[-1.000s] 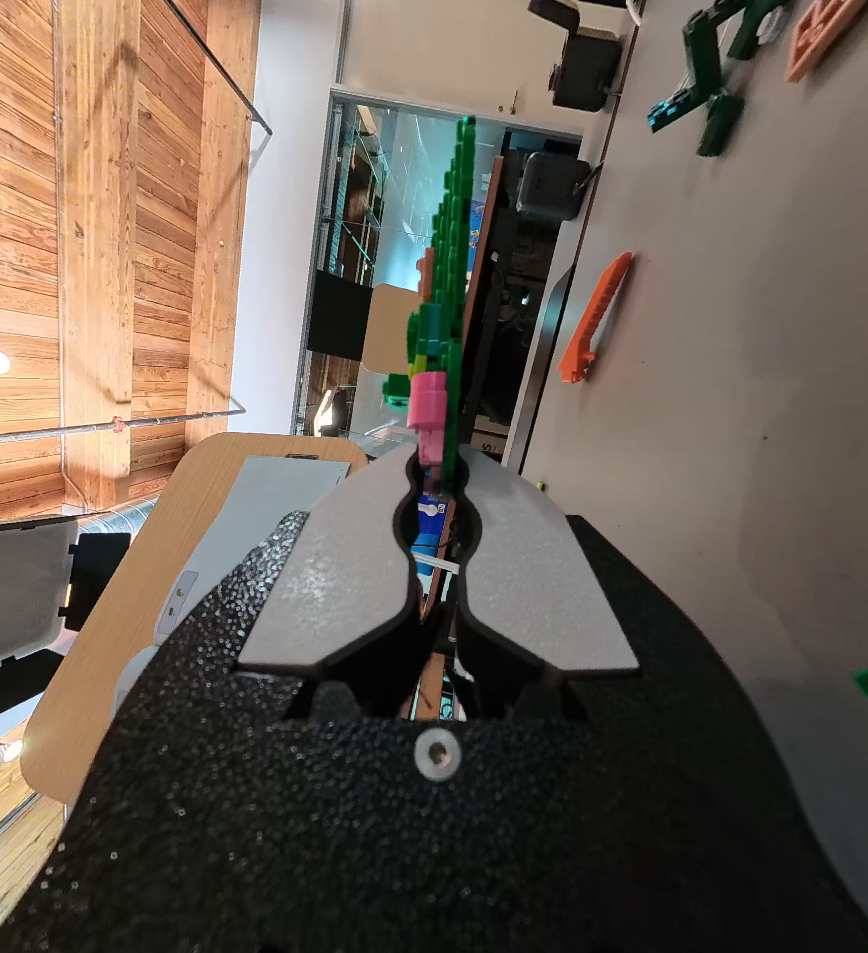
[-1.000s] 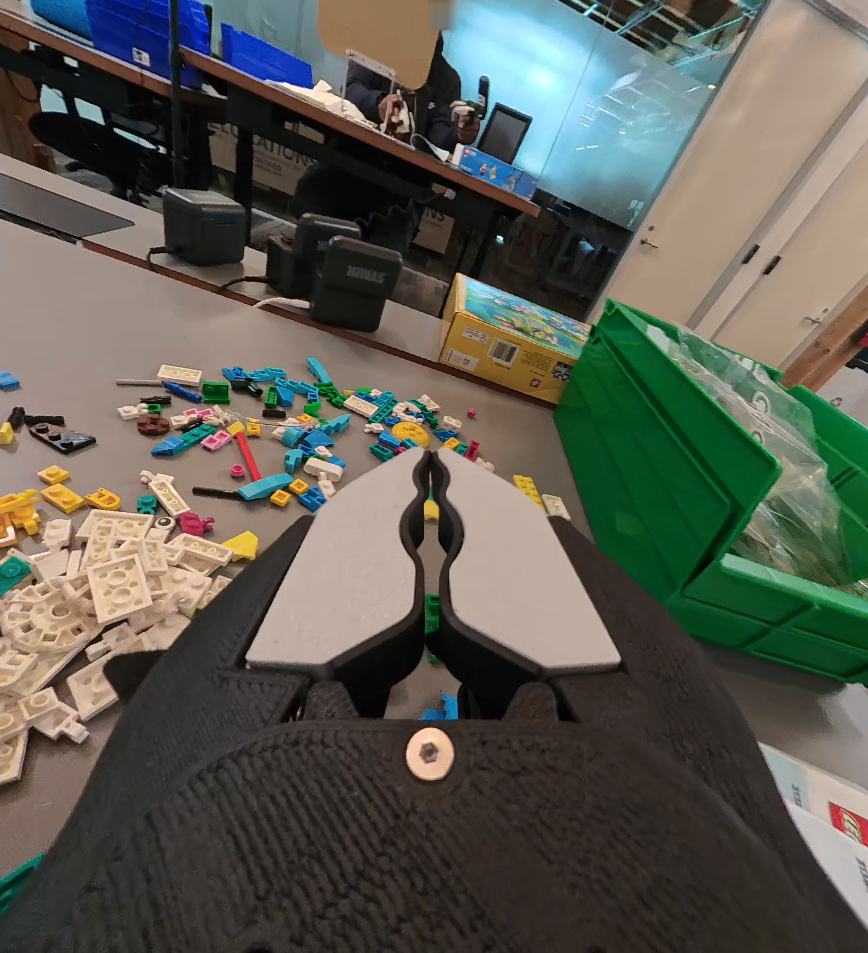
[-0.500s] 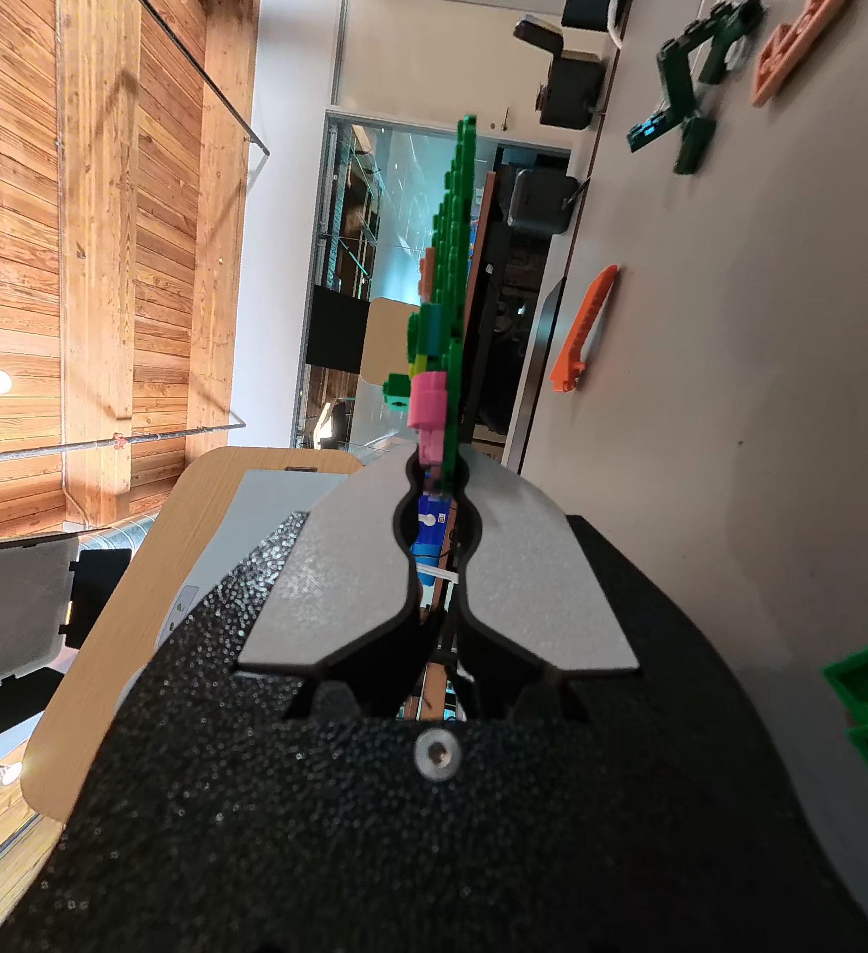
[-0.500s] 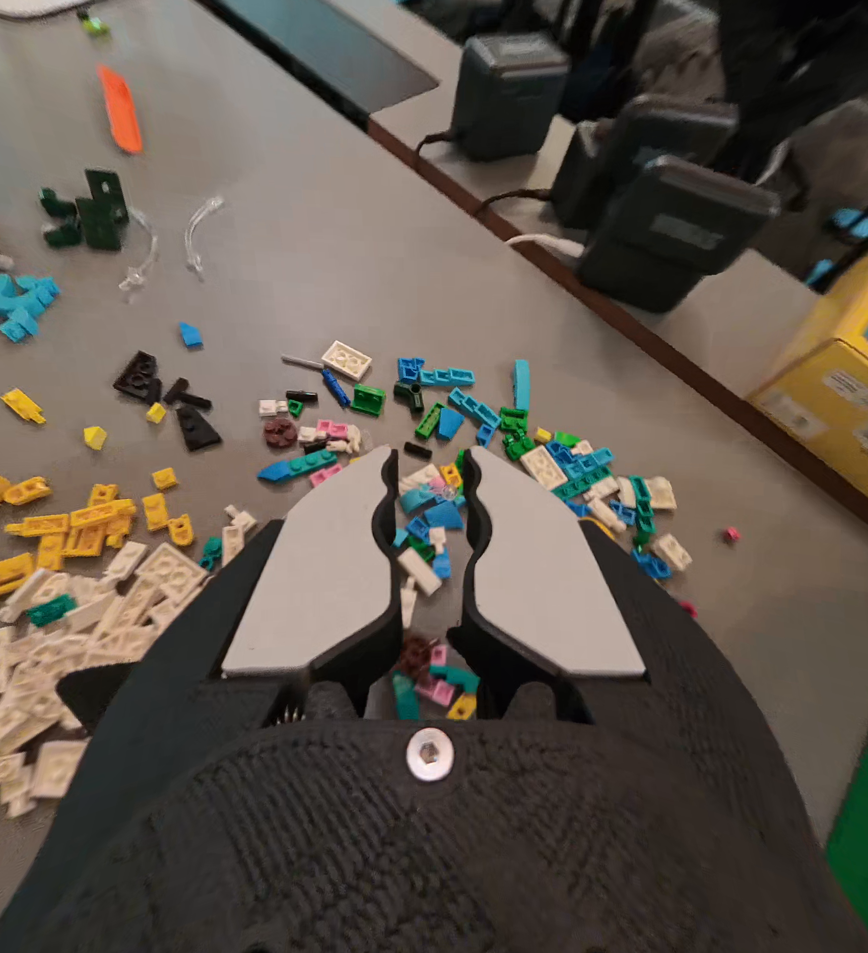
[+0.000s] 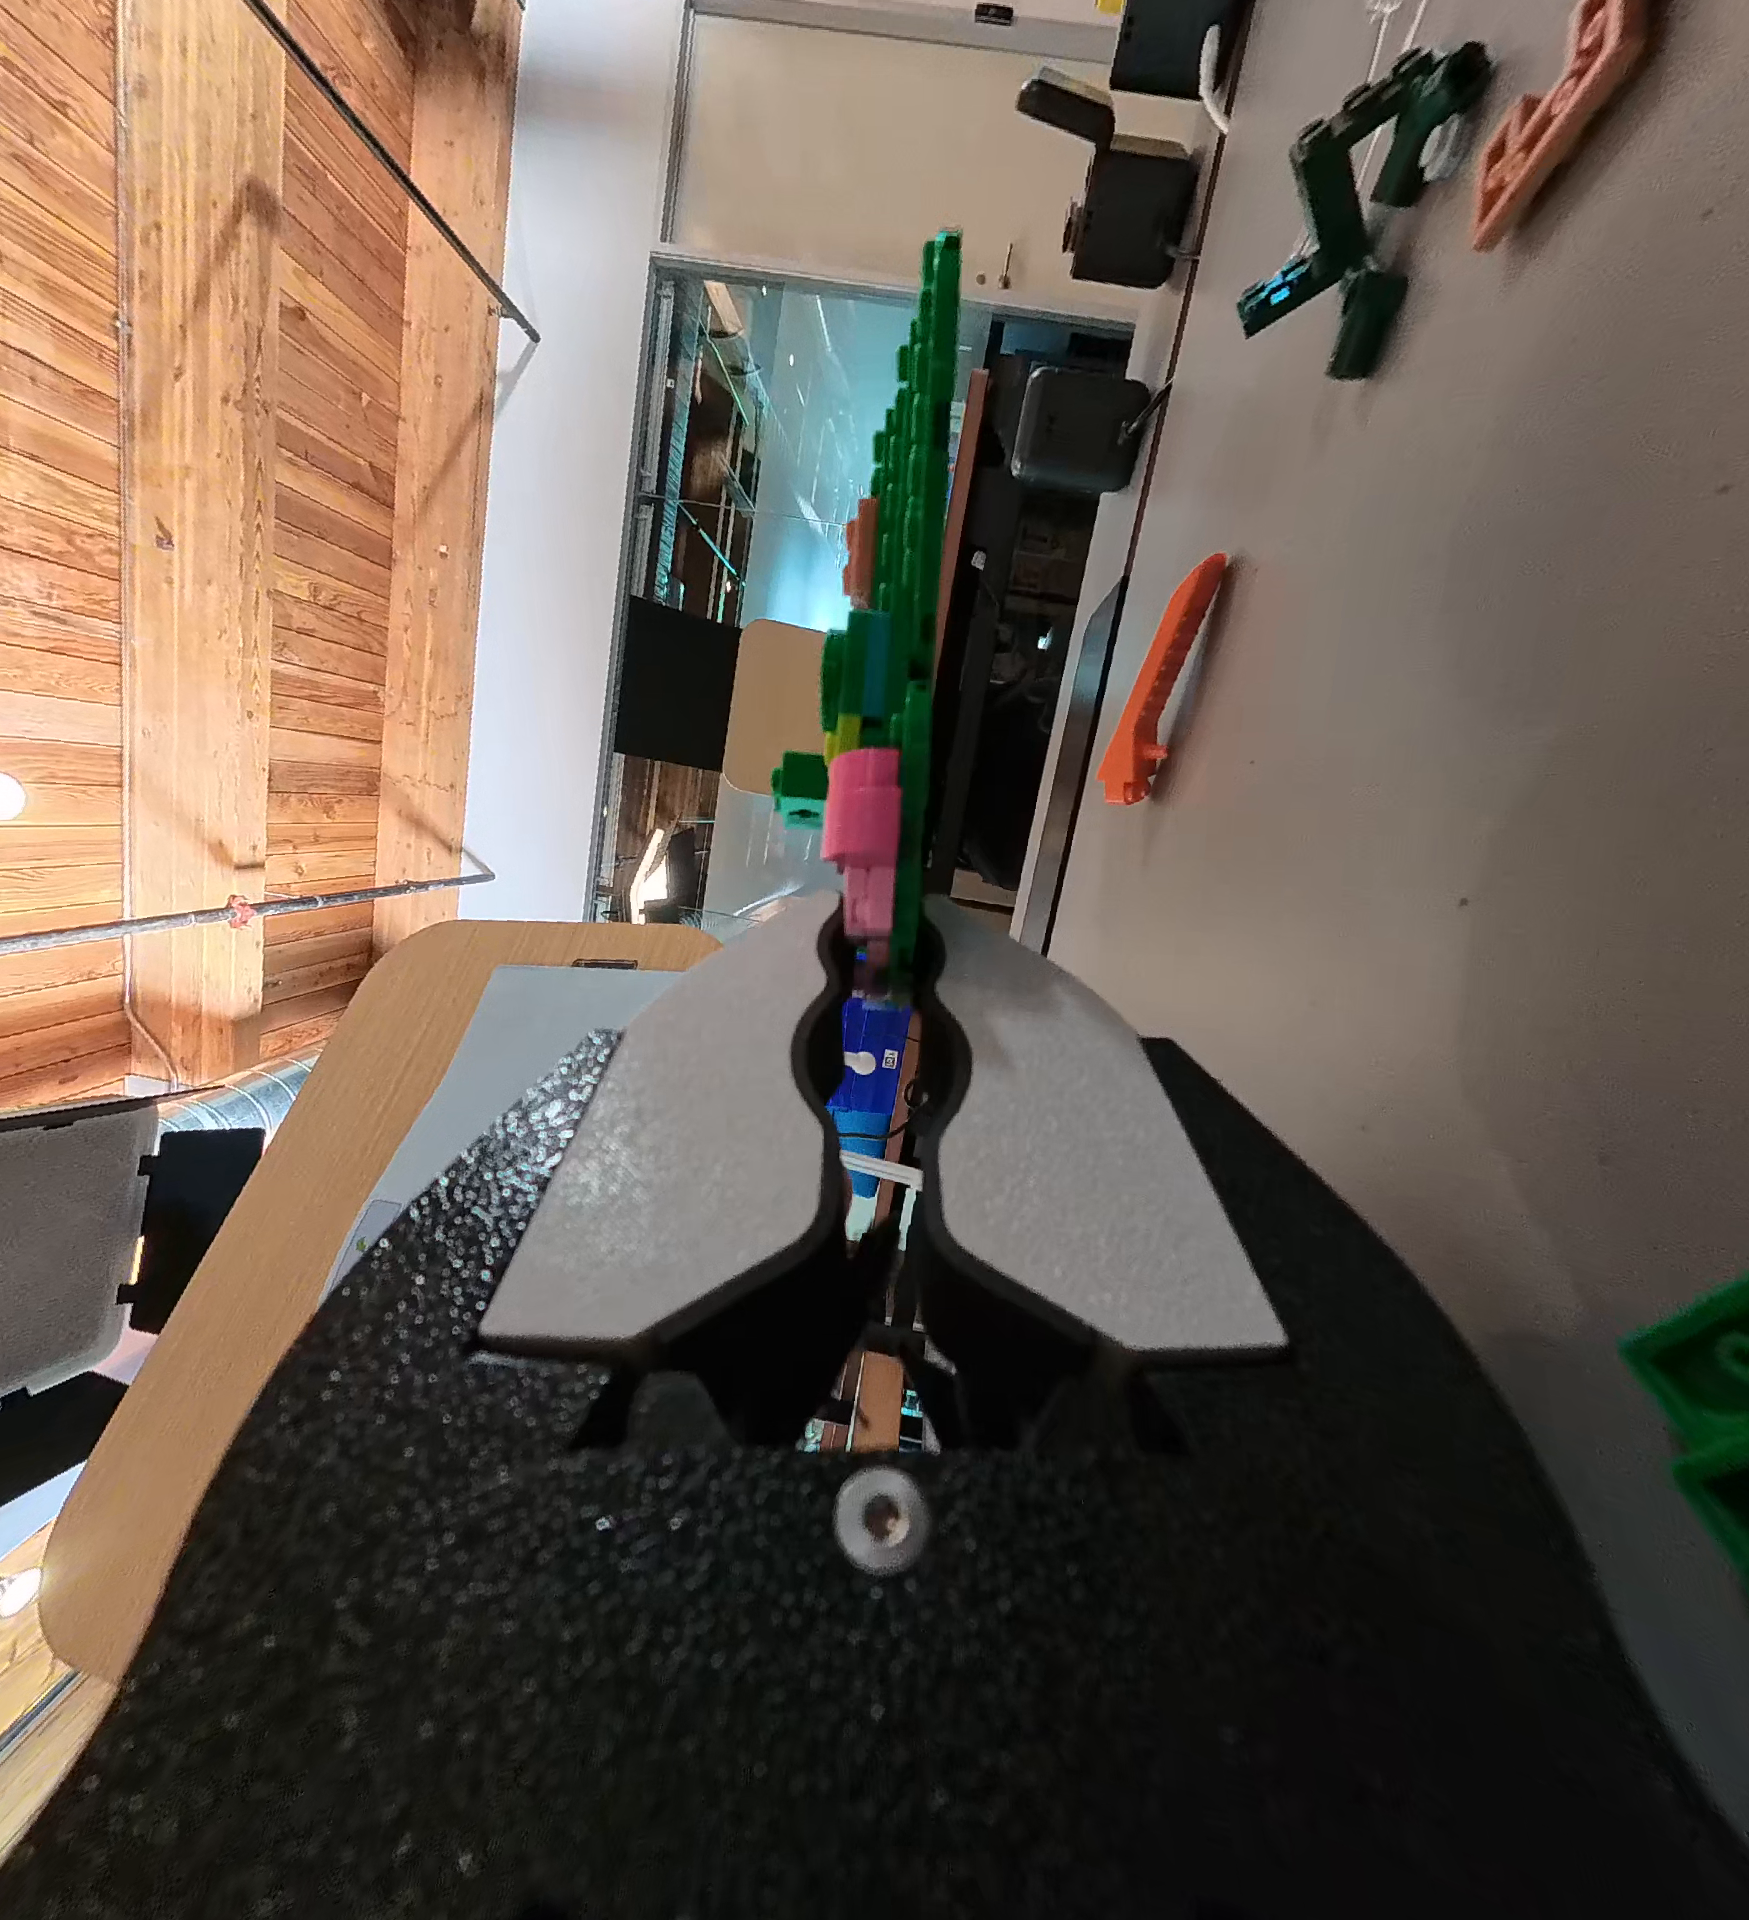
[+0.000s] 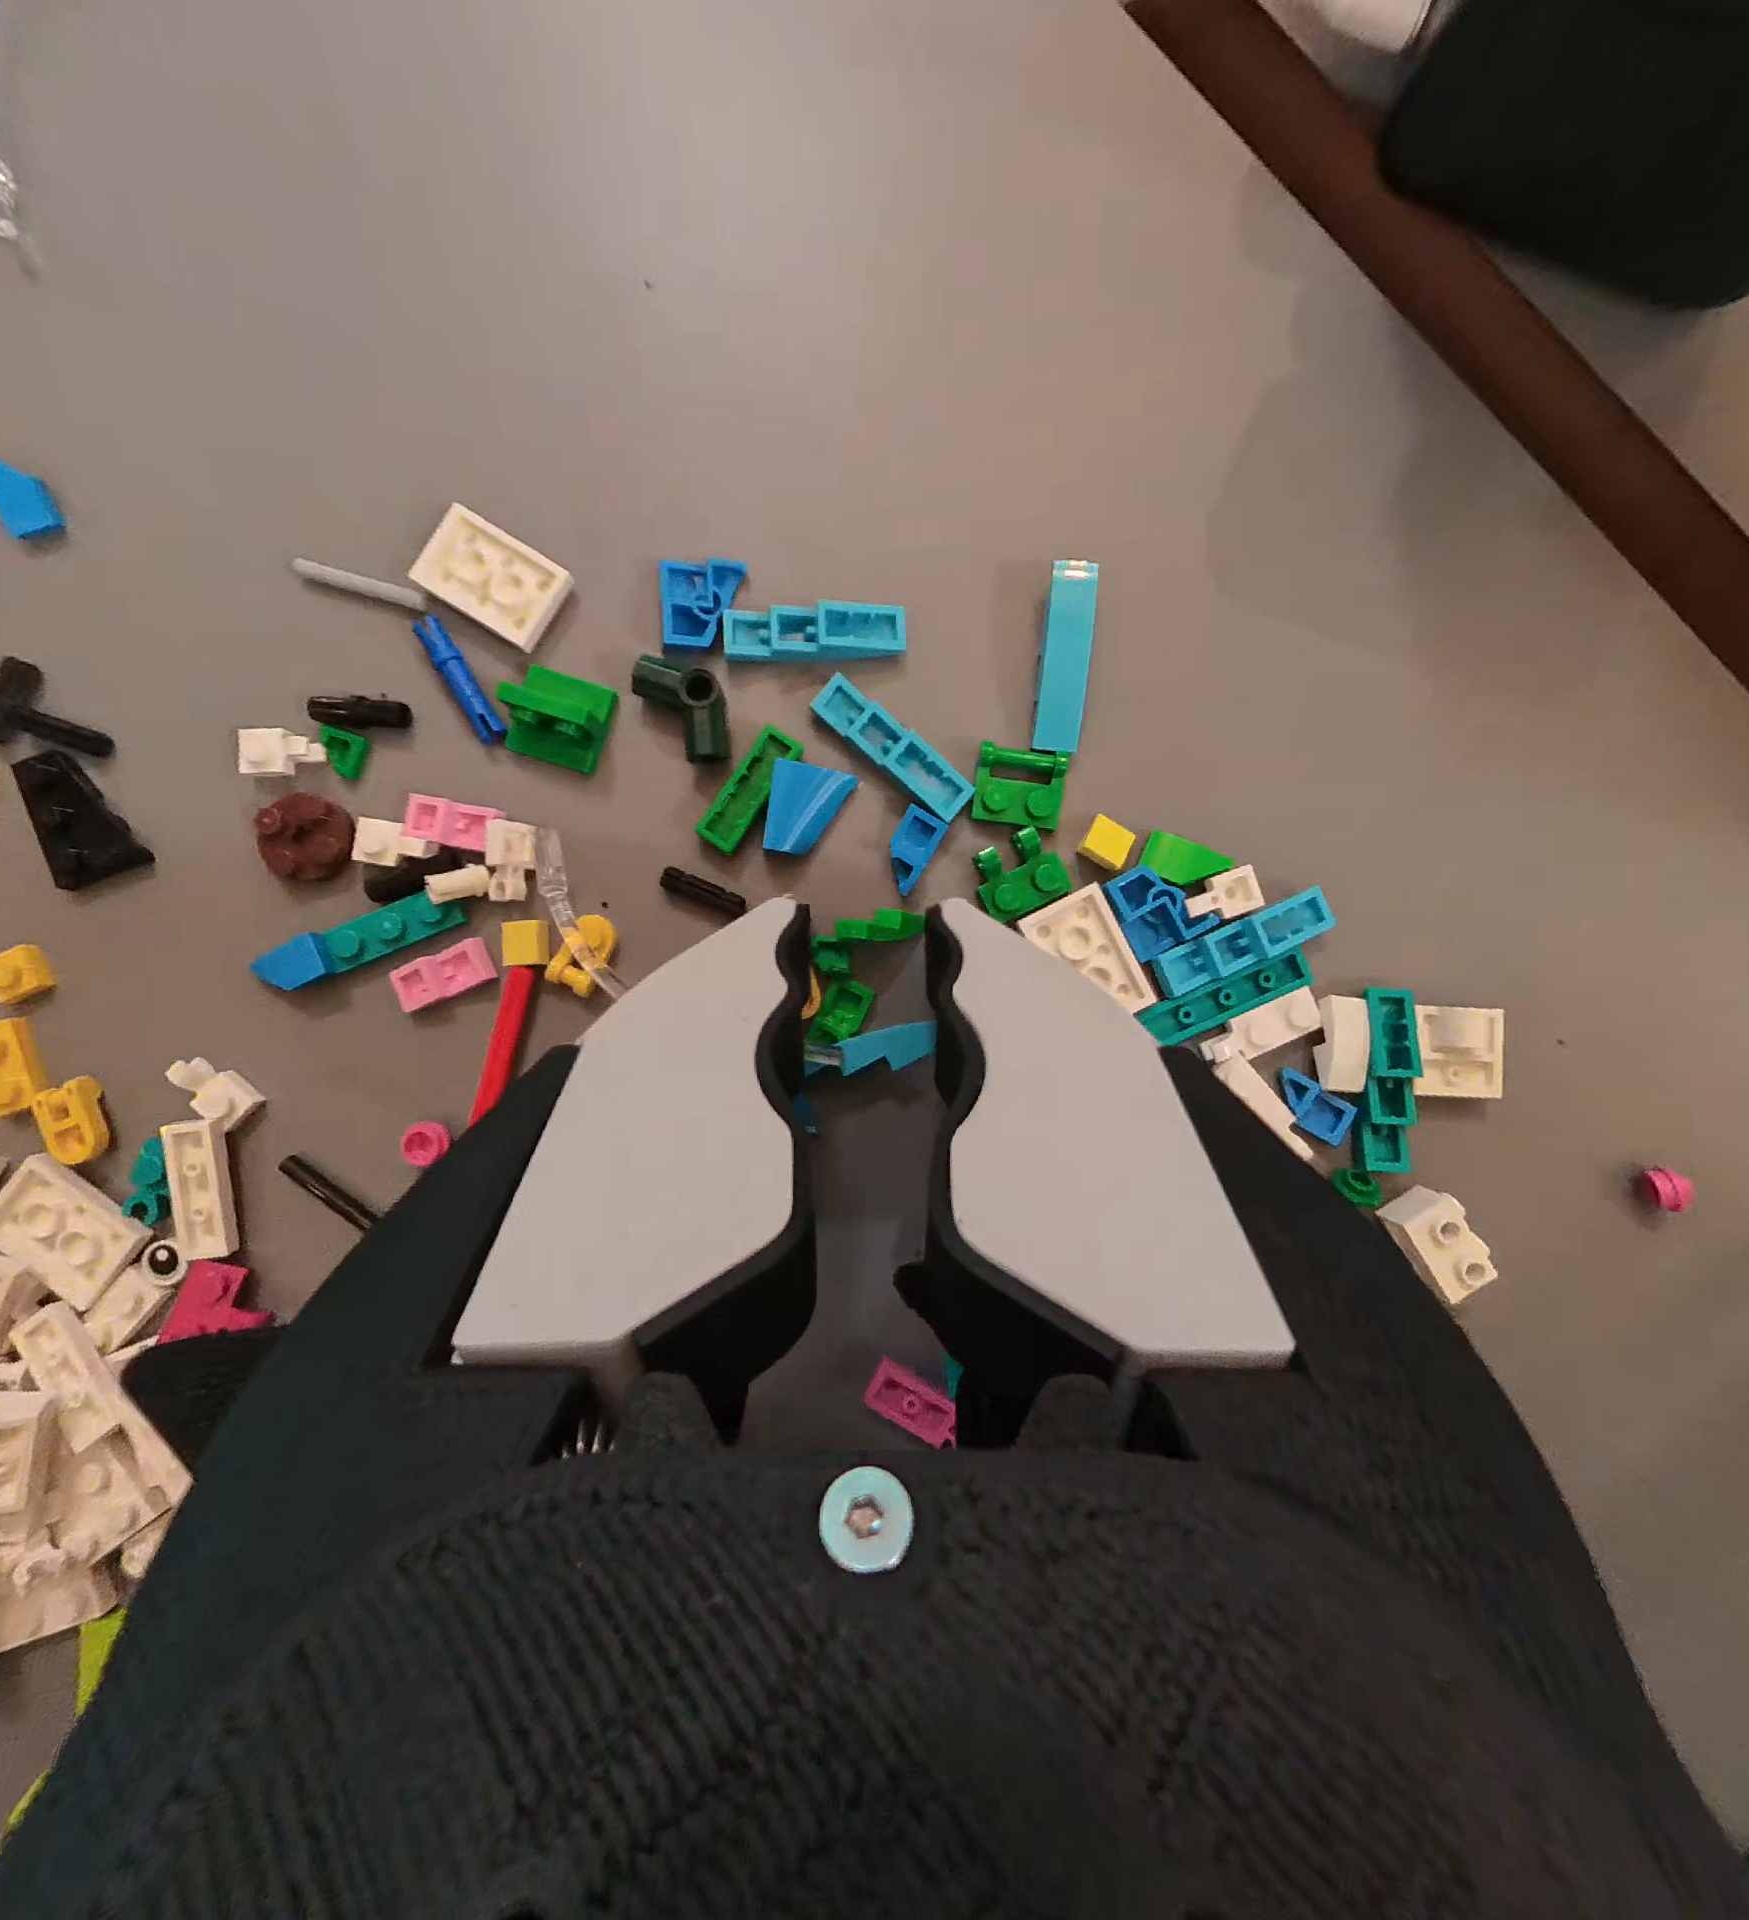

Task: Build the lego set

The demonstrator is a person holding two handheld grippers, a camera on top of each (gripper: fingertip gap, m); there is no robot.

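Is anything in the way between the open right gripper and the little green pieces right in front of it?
Nothing visible blocks it. The right gripper is open just above the green pieces, which show in the gap between its fingers. A blue piece lies against them, and white and blue bricks crowd the right side.

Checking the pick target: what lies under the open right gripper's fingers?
Between the right gripper fingers: small green pieces and a blue piece on the grey table. Whatever lies beneath the finger bodies is covered.
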